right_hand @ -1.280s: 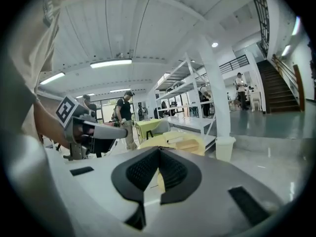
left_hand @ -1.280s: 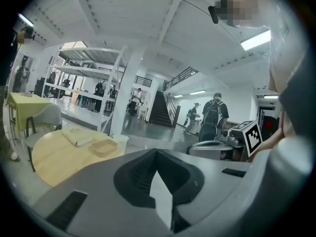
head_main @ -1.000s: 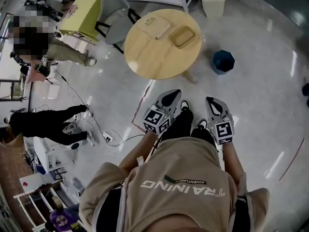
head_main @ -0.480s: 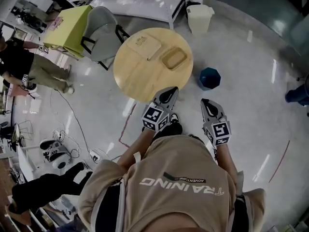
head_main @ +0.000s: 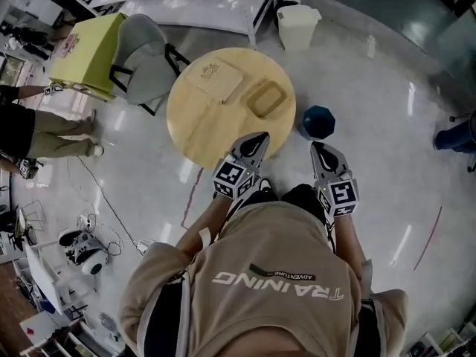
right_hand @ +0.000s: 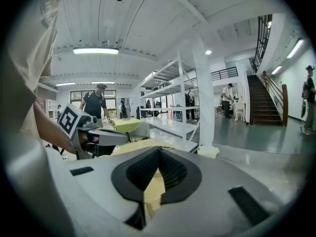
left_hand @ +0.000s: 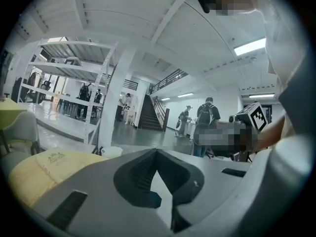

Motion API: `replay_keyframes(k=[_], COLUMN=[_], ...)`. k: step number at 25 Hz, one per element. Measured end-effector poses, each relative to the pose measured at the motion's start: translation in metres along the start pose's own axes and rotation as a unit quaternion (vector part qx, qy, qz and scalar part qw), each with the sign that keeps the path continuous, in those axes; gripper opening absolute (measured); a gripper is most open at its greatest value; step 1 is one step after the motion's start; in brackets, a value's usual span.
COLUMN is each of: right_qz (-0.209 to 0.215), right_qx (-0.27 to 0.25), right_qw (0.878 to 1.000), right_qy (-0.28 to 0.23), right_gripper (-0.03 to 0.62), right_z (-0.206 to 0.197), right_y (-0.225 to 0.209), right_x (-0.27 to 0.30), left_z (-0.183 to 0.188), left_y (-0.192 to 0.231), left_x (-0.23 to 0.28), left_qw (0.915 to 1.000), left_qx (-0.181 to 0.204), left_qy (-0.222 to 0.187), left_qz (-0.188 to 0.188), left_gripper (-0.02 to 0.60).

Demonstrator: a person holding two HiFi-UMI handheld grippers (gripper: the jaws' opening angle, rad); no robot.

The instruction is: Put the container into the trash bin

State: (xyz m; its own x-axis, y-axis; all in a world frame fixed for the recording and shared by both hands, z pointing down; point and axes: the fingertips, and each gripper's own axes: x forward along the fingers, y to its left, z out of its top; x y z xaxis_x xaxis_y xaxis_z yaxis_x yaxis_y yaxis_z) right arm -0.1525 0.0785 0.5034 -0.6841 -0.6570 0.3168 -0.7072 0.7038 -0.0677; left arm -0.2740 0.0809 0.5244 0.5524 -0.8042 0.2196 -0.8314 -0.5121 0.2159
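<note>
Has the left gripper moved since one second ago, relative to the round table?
Yes. The left gripper has come toward the round table; its tip now overlaps the table's near edge.

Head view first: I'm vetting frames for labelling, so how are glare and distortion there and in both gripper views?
Head view: fisheye bend, glare streaks on the glossy floor. Left gripper view: dark rounded corners, bright ceiling lamp. Right gripper view: likewise.

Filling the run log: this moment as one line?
left gripper: shut, empty | right gripper: shut, empty | container: on table | blue bin: on floor
</note>
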Motion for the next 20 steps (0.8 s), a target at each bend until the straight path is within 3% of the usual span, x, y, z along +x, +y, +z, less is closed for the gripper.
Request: replay_keyframes(k=[3,5,10,15,20], right_qz=[-0.006,-0.003,0.017,0.045,0.078], right_qx=[0.007,0.017,0.039,0.028,0.016], right_qw=[1.000,1.000,0.999,0.999,0.997], right_qy=[0.001,0.003,0.012,0.004,0.004], right_gripper=[0.005,0.005,0.005,0.005,0.005], right_z=[0.002,-0.003,-0.016,-0.011,-0.002], right_y=[-0.020,-0.028,-0.063,-0.119,-0.142], right_x=[0.014,0.021,0.026,0.035,0.047], left_z=[0.010,0.005,-0.004,0.002,0.006], left_y=[-0.001,0.001,0.013,0.021,0.031], left_x=[0.020,0.033,0.069,0.111,0.138], left_qw=[0.9993,0.9995,0.9990,0.9979,0.9962], left_qx=[-0.010,-0.005,-0.019,-0.030,-0.022], left_qy=[-0.010,0.007,0.041,0.034,0.039], left_qz=[-0.033,-0.032,0.007,0.046,0.075], left_gripper=[0.002,0.002,0.002,0.002,0.002])
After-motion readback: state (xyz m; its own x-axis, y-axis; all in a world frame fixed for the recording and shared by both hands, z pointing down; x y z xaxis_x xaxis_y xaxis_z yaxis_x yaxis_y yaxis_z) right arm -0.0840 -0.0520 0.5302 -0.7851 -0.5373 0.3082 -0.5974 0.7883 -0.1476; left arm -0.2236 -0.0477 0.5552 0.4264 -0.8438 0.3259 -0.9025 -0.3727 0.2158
